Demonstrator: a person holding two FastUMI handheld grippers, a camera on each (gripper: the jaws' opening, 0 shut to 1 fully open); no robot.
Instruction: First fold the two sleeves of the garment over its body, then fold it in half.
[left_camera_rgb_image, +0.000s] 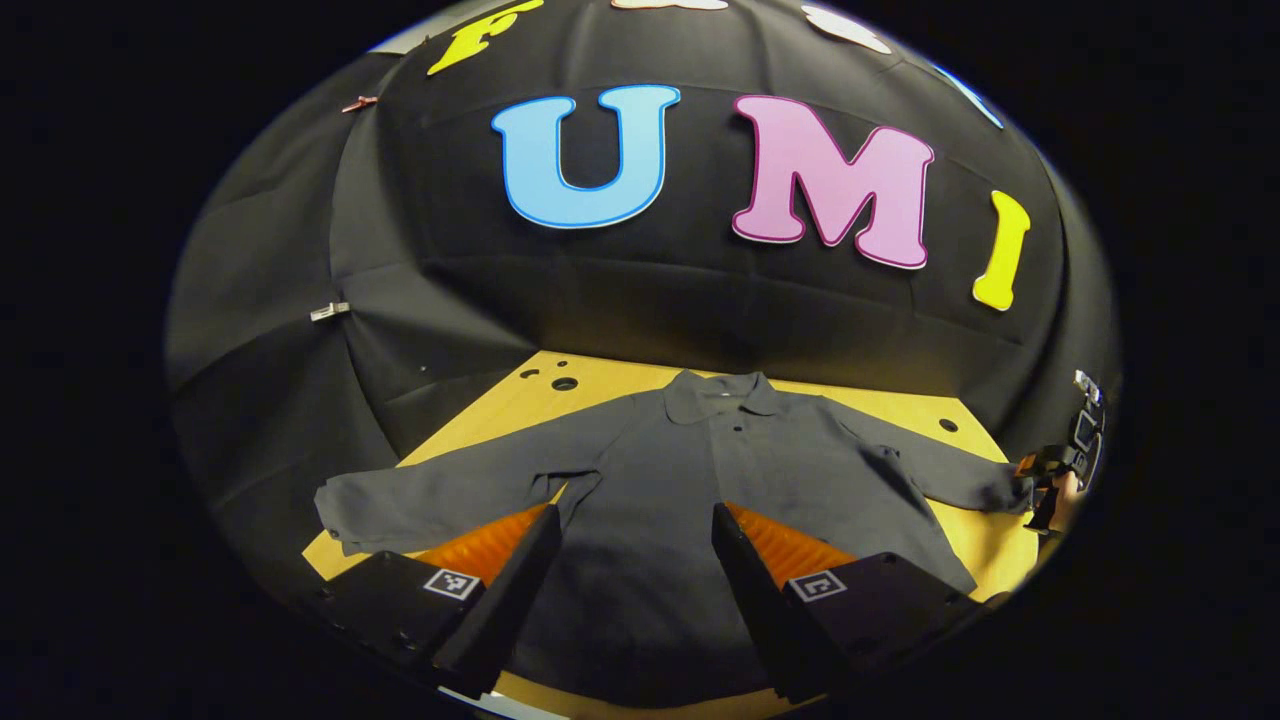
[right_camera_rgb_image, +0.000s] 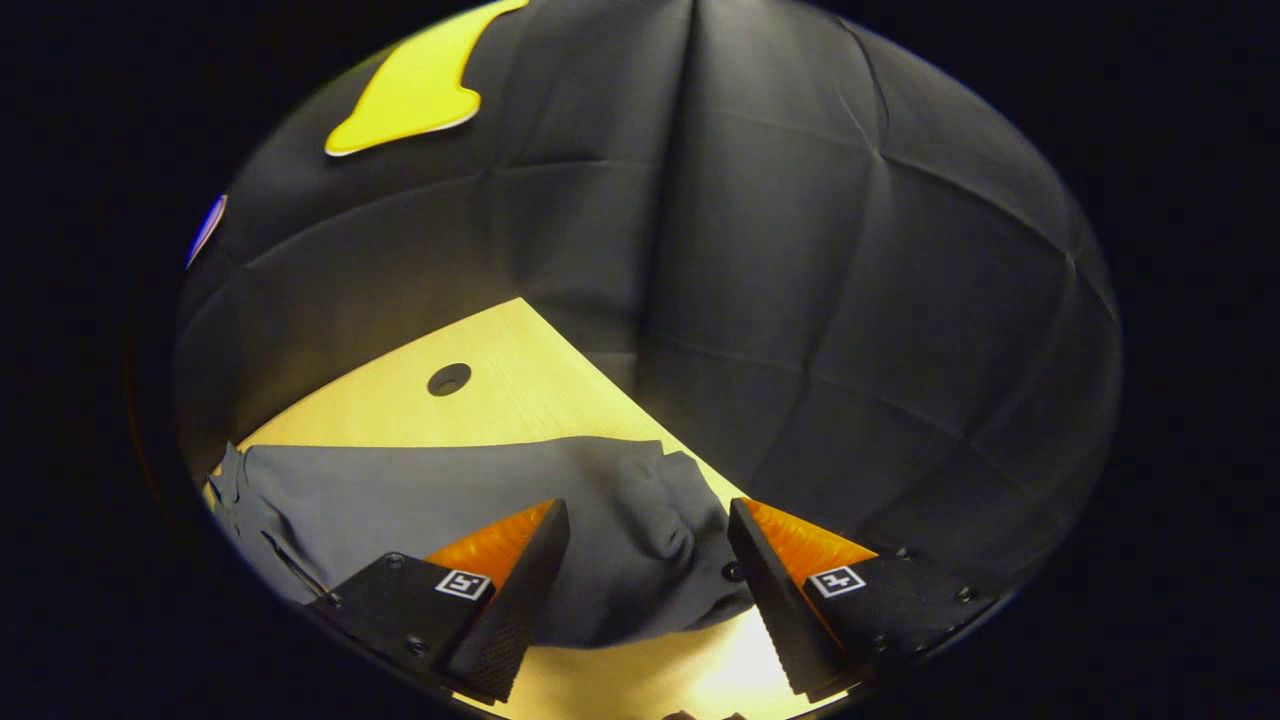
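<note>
Left gripper view: whole garment (left_camera_rgb_image: 690, 470) spread flat on wooden counter (left_camera_rgb_image: 890, 405), collar far, both sleeves out
Right gripper view: cuff of 1 sleeve (right_camera_rgb_image: 640, 530), bunched, near counter (right_camera_rgb_image: 500, 390) corner
Material: dark grey matte cloth
Left hand-held gripper (left_camera_rgb_image: 635, 580): fingers apart over the hem
Right hand-held gripper (right_camera_rgb_image: 648, 590): fingers apart, straddling the cuff

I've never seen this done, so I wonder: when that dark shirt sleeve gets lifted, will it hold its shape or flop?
Probably flop: the sleeve lies limp with soft wrinkles at its cuff. It looks thin and light, lying flat on the wooden table. The rest of the shirt may drag along, since the sleeve is sewn to it.
</note>
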